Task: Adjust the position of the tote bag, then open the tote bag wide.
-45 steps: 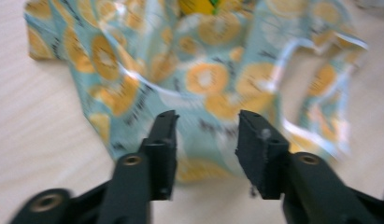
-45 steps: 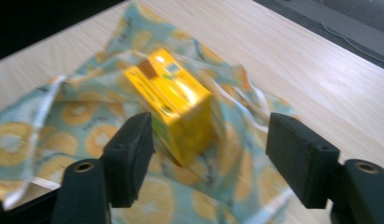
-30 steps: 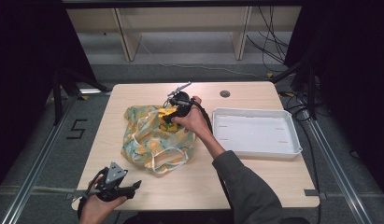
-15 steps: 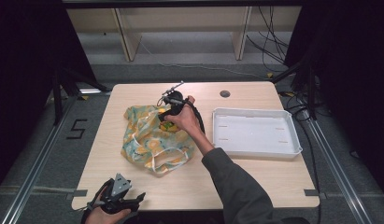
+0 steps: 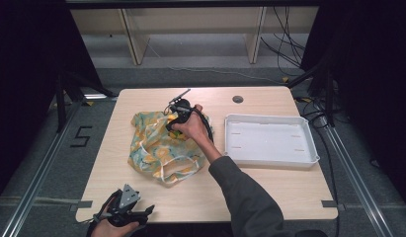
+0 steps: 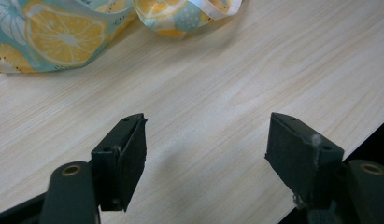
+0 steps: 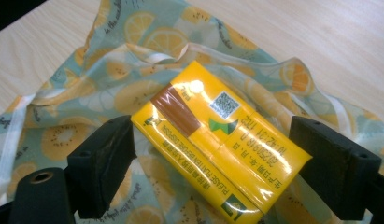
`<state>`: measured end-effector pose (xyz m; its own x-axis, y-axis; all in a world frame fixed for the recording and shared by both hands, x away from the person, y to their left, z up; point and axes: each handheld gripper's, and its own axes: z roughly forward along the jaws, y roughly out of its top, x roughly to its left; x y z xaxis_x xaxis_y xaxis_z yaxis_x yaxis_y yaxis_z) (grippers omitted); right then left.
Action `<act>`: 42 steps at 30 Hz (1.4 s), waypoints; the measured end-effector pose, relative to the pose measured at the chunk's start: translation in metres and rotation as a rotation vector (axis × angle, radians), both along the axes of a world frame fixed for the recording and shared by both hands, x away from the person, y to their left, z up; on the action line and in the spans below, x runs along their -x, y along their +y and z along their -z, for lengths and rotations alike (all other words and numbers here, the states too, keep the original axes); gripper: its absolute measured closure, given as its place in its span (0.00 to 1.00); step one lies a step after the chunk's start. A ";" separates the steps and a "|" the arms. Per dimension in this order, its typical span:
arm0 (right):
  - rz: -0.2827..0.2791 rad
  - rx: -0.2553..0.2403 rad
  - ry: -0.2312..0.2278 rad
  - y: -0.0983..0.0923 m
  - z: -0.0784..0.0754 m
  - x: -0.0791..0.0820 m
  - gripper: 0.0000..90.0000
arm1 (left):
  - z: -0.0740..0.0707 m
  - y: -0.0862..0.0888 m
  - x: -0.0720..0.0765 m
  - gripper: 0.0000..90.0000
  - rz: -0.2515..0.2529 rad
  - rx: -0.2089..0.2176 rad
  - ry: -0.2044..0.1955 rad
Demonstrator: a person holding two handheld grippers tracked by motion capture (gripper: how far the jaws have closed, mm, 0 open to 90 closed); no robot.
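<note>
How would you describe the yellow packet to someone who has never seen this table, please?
On the wooden table, left of the white tray, lies a lemon-print fabric bag. Above it, between the right gripper jaws, is the yellow packet: glossy plastic with a brown stripe and QR code.

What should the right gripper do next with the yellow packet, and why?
Probably carry the yellow packet across to the white tray. The right gripper grips the packet between its jaws above the lemon-print cloth bag, and the tray sits open beside it.
</note>
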<state>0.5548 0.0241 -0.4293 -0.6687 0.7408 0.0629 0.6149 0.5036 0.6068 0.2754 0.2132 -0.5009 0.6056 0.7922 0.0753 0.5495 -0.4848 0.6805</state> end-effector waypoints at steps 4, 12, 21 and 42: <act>-0.008 0.016 -0.008 0.002 0.003 -0.001 0.18 | 0.002 -0.001 0.000 0.31 -0.005 0.020 0.011; 0.015 0.034 -0.020 0.009 0.007 -0.002 0.18 | 0.002 -0.001 0.000 0.31 0.008 0.005 -0.001; 0.017 0.078 -0.021 0.011 0.013 -0.003 0.18 | 0.003 0.001 -0.001 0.31 -0.011 0.048 0.013; 0.020 0.061 -0.053 0.011 0.016 -0.003 0.24 | 0.004 0.002 -0.002 0.31 -0.005 0.039 0.022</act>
<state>0.5580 0.0355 -0.4457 -0.6549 0.7555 -0.0184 0.5928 0.5286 0.6076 0.2779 0.2150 -0.5049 0.6025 0.7975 0.0308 0.5674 -0.4552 0.6862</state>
